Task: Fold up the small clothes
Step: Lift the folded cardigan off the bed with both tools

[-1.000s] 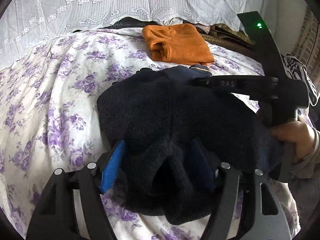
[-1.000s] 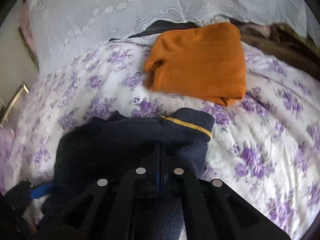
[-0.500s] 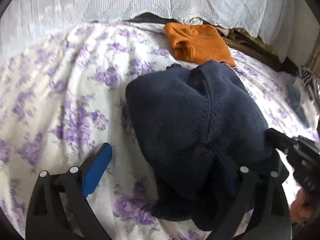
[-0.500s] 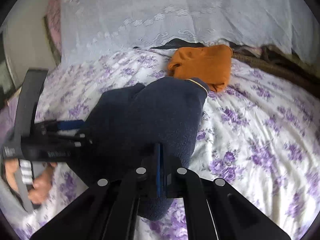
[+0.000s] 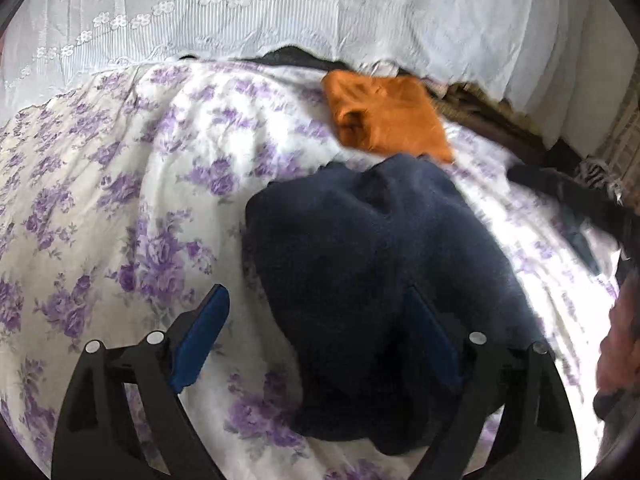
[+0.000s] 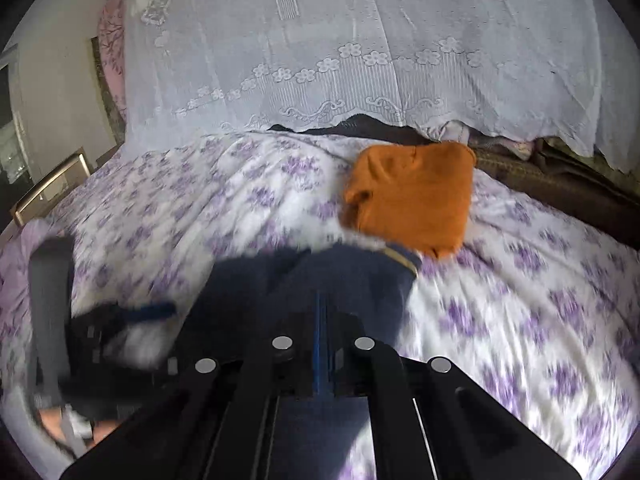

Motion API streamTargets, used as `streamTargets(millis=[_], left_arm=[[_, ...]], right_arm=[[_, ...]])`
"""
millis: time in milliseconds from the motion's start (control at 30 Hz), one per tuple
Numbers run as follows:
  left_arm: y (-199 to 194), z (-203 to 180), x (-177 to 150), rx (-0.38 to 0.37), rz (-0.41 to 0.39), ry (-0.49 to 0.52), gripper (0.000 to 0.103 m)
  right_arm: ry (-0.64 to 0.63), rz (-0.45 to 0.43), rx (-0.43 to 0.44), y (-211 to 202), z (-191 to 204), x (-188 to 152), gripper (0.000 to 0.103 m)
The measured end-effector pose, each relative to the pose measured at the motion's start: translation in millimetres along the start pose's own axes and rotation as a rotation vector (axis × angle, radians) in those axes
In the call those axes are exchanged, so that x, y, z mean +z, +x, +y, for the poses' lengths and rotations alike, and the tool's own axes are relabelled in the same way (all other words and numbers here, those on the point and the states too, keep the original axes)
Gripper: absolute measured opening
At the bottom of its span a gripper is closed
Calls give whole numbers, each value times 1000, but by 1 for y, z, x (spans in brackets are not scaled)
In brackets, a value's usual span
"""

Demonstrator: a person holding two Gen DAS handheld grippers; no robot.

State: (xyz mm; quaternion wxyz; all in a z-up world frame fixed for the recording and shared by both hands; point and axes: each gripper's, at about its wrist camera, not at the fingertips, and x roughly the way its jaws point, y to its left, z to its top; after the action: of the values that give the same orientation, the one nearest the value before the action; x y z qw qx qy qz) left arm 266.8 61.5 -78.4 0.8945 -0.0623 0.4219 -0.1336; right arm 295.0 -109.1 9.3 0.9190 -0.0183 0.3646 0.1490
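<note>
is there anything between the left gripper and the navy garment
Nothing visible. The left gripper, jaws just opened wide, sits right at the navy garment on the floral bedspread. The orange garment lies beyond it.

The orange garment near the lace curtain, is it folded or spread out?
Folded. The orange garment lies as a compact, thick rectangle on the floral bedspread, with a doubled-over layer showing at its left edge.

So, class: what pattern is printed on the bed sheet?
Purple flowers on white, clearest on the bed sheet in the left wrist view.
</note>
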Motion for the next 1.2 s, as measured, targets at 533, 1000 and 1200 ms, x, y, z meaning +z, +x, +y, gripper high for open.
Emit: streamTargets(millis=[533, 1000, 1200], left_arm=[[12, -3, -3, 37, 18, 31, 94], [11, 14, -3, -137, 81, -38, 95], [27, 16, 9, -284, 123, -94, 95]], right_arm=[[4, 31, 17, 3, 3, -37, 9], [77, -49, 21, -37, -20, -79, 86], [388, 102, 273, 18, -73, -89, 86]])
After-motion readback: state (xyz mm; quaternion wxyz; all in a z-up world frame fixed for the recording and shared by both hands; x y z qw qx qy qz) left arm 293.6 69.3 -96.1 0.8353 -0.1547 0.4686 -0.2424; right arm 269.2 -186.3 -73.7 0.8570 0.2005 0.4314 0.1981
